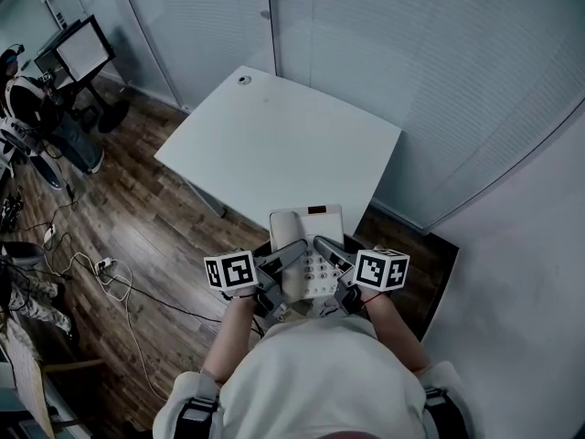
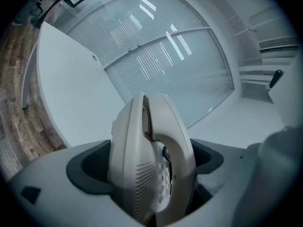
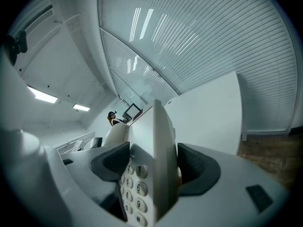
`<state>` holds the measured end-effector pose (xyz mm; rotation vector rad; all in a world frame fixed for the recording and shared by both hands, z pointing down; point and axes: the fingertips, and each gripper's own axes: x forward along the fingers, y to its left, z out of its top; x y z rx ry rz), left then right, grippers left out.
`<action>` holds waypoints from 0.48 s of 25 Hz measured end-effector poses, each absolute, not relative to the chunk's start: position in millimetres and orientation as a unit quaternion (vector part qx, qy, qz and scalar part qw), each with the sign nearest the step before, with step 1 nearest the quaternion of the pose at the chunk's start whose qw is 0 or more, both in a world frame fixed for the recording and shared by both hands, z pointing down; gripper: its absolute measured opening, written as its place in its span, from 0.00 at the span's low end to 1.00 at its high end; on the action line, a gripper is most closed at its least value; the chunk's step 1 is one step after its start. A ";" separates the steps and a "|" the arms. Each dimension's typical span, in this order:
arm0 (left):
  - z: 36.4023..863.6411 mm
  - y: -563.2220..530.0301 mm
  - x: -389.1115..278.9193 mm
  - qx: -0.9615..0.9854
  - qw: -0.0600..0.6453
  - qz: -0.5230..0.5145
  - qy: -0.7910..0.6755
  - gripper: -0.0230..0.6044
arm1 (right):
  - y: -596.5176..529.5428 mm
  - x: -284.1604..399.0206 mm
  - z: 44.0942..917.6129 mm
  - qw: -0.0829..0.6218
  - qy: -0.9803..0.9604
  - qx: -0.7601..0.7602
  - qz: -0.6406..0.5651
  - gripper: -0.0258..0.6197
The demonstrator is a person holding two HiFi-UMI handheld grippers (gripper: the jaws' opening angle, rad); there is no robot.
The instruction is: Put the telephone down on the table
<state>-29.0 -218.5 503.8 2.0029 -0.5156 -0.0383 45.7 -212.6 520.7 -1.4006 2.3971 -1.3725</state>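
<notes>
Both my left gripper [image 1: 291, 252] and right gripper [image 1: 327, 249] pinch the telephone [image 1: 309, 223] by its edges, so tilting it before the table [image 1: 274, 144] may shake its handset [image 2: 173, 141] loose.

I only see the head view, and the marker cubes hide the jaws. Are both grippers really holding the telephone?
Observer: Yes. The left gripper view shows the left gripper shut on the telephone, dark pads against both faces.
Operator: And the right one?
Observer: The right gripper is shut on it too, at the keypad edge; the number buttons sit beside one pad.
Operator: Is the handset on?
Observer: Yes, the handset lies against the base.
</notes>
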 end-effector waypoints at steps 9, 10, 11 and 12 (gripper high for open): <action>518.6 -242.3 -12.8 0.826 0.516 -0.021 -0.225 0.78 | -237.5 62.2 535.2 0.011 0.776 -0.446 -0.446 0.55; 520.0 -246.1 -10.7 0.825 0.518 -0.021 -0.227 0.79 | -241.7 64.5 536.6 0.008 0.776 -0.444 -0.447 0.55; 521.7 -249.2 -8.8 0.823 0.519 -0.022 -0.228 0.79 | -245.2 66.5 538.4 0.006 0.777 -0.443 -0.447 0.55; 523.8 -252.8 -6.5 0.822 0.521 -0.022 -0.231 0.78 | -249.1 68.8 540.4 0.004 0.778 -0.441 -0.448 0.55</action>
